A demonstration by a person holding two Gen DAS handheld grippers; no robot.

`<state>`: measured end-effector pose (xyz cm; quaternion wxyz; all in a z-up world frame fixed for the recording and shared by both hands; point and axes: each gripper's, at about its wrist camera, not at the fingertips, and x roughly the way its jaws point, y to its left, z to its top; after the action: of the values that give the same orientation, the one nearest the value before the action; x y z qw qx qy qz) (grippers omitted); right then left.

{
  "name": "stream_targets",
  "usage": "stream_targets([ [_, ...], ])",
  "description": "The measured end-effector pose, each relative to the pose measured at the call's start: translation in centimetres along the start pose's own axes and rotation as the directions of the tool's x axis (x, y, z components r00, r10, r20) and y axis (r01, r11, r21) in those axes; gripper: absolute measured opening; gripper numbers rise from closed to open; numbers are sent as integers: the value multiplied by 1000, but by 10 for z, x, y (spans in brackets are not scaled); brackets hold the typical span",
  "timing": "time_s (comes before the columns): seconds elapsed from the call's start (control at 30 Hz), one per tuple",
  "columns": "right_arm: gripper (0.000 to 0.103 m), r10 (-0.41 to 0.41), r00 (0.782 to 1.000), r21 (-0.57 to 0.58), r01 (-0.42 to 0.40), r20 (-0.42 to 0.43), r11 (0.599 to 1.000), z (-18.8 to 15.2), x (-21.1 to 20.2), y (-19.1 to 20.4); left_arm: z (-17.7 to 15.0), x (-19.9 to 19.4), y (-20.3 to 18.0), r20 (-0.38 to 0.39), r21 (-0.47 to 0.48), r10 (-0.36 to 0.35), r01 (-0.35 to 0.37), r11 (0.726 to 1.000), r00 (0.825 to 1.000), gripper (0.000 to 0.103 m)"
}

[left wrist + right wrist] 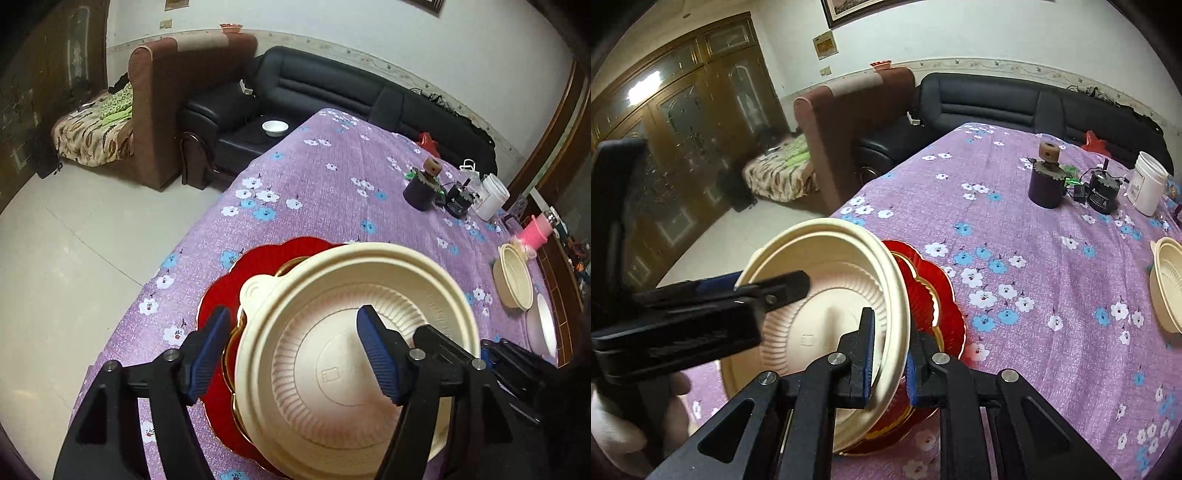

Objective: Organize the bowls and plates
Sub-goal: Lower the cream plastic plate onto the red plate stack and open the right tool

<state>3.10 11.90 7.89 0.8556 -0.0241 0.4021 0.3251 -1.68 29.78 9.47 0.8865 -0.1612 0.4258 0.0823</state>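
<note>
Right gripper (888, 354) jaws pinch the cream bowl's (827, 295) rim, tilting it over the red plate (934, 291) for stacking, left gripper (291, 354) jaws open.

Cream bowl (827, 295) hides most of red plate (934, 295).

no legible text, black device (1102, 197) label blurred

Even indoor light, lamp glare on the cabinet glass (646, 88), fisheye-curved edges.
</note>
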Motion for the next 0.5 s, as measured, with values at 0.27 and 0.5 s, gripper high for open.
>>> stream_targets([
  [0.27, 37, -2, 999, 30, 0, 53, 1000, -1, 0, -6, -4, -25, 10, 57, -68, -59, 63, 996, 997, 71],
  [0.5, 62, -47, 988, -9, 49, 147, 999, -3, -15, 4, -17, -62, 8, 146, -79, -80, 92, 993, 986, 77],
])
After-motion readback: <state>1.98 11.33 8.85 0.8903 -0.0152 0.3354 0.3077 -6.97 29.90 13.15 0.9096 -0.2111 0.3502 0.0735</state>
